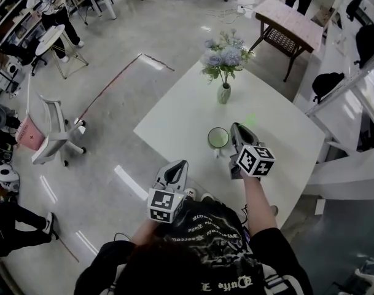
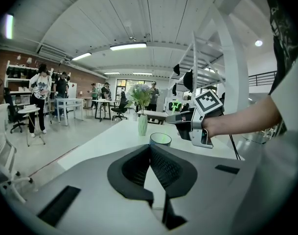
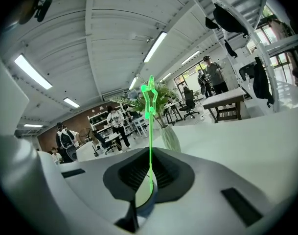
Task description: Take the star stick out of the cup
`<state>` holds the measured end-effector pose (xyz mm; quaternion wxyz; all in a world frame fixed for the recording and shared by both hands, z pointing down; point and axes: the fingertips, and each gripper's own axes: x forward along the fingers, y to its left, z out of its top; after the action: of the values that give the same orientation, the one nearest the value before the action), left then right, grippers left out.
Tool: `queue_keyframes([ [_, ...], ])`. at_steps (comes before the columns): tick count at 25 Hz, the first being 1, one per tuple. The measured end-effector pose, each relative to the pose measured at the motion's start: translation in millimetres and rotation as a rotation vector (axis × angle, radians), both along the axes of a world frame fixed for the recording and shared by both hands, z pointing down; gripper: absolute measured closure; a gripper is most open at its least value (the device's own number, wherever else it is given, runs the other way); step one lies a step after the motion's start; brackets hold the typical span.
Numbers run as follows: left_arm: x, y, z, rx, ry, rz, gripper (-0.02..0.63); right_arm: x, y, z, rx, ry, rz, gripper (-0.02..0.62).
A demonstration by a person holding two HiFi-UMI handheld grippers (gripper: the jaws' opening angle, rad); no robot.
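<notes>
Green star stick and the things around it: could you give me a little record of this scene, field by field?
star stick: green, star end sticking out past the jaws
right hand-held gripper: shut on the star stick
left hand-held gripper: shut, empty, held back near the person
cup: on the white table, beside the right hand-held gripper
vase: holds flowers, behind the cup
stick's lower end: hidden

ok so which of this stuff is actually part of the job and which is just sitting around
In the job:
star stick
cup
right gripper, shut on the stick

Just there:
flower vase
left gripper, holding nothing
</notes>
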<state>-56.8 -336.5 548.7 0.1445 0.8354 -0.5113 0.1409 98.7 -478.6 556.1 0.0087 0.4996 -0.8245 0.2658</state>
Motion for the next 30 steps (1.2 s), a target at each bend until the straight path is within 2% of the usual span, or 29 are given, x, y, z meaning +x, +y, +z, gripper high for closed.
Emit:
queue_keyframes([
  [9, 0.9, 2.1, -1.2, -0.007, 0.028, 0.004, 0.586, 3.9, 7.0, -22.4, 0.048, 0.004, 0.001, 0.577],
  [21, 13.3, 7.4, -3.3, -0.009, 0.055, 0.033, 0.586, 9.9, 29.0, -76.2, 0.18, 0.052, -0.019, 0.577],
  [26, 21.4, 9.5, -6.0, -0.004, 0.062, 0.05, 0.586, 21.9, 42.1, -103.8, 0.221, 0.011, 0.006, 0.577],
  [30, 27.7, 10.4, -8.4, 0.007, 0.069, 0.066, 0.586, 35.8, 54.6, -125.7, 0.268, 0.032, 0.027, 0.577],
])
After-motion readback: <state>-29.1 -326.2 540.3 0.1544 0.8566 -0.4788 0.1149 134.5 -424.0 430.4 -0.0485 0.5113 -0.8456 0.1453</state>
